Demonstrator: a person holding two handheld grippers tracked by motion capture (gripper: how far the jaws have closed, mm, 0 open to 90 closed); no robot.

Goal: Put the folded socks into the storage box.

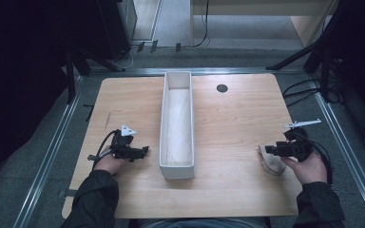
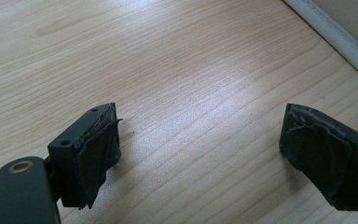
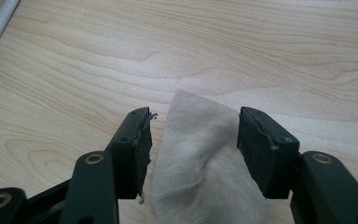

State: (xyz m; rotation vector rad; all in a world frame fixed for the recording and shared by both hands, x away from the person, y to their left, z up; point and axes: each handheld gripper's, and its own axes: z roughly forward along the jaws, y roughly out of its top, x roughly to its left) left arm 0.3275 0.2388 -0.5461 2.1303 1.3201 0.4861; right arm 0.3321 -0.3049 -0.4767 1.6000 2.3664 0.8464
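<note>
Wooden table (image 1: 228, 123): right tongs (image 3: 193, 140) straddle cloth (image 3: 200, 163) (jaws parted).

Black grommet (image 1: 222, 88) near table's (image 1: 247, 190) far edge.

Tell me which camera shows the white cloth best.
The right gripper view: the cloth lies large between the open right tongs, weave visible. The high view shows it small, partly behind them.
</note>
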